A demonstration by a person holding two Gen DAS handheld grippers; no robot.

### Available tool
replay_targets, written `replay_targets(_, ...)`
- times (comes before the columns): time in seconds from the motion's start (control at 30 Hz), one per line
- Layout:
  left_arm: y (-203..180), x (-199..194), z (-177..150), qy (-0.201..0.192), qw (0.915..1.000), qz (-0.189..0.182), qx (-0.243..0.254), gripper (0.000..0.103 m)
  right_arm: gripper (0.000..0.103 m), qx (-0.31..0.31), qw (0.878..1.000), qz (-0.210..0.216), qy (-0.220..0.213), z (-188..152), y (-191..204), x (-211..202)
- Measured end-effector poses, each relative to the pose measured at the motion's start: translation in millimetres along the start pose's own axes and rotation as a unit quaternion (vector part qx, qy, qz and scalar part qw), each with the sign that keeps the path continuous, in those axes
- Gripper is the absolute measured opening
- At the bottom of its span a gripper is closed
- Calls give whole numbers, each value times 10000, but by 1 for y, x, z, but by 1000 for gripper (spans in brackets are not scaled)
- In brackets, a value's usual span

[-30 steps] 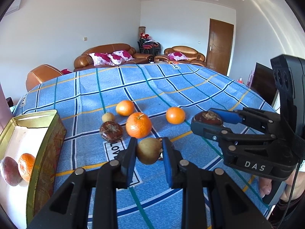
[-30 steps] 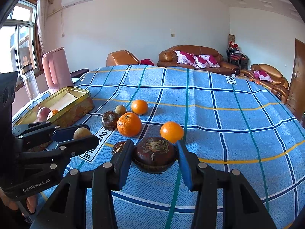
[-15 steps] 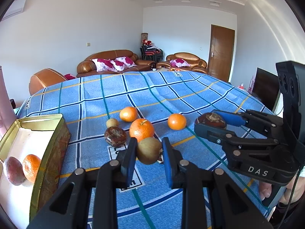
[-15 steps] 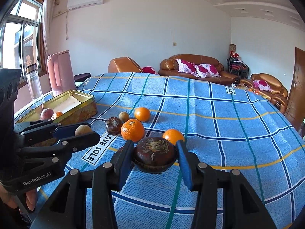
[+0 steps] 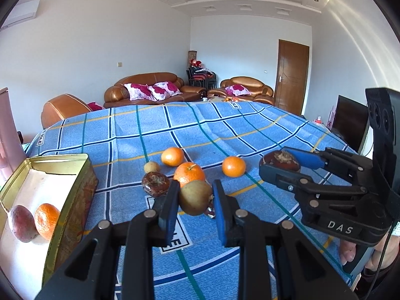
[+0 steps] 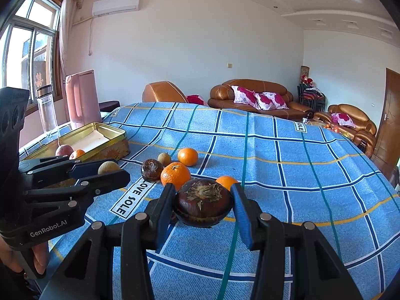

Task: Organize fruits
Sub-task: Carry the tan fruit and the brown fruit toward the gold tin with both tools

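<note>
Both tools had risen higher: left tool clamped a brown fruit, right tool a dark fruit; either round fruit might slip.

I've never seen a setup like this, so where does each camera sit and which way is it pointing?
Left wrist: on the left hand-held gripper, looking along its fingers at the brownish-green fruit they grip, with the tin to its left.
Right wrist: on the right hand-held gripper, looking at its dark brown fruit; a thumb shows.
Shared: each sees the other gripper, the oranges and the blue tablecloth.
</note>
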State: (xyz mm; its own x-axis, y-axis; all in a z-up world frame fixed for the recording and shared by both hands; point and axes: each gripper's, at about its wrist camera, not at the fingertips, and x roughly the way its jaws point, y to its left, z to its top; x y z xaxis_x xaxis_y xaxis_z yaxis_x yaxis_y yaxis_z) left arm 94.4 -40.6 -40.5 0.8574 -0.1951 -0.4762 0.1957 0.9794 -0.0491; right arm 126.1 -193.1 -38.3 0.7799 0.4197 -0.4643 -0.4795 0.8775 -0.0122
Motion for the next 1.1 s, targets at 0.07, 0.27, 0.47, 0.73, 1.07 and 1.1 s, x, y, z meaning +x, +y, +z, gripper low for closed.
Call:
replay_targets(0.07, 0, -2, -1, -54, 10000, 6, -17, 28, 48, -27, 10000, -9, -48, 0, 1, -2)
replay_targets(0.27, 0, -7, -1, -179, 9998, 34, 4, 28, 48, -79, 9999, -18, -153, -1, 2, -6)
replay_targets(0.47, -3, -13, -1, -332, 9994, 80, 79, 28, 48, -103, 9995, 26, -281, -1, 3, -10)
replay_targets(0.73, -4, -17, -2, -460, 9989, 91, 67, 28, 48, -148, 9986, 56, -495, -2, 4, -17)
replay_targets(1.07, -3, -30, -3, -787, 9967, 181, 38, 28, 48, -273, 9962, 36, -827, -4, 11, -30)
replay_targets(1.1, -3, -31, -3, -797, 9966, 193, 24, 28, 48, -300, 9958, 35, -859, -4, 12, -31)
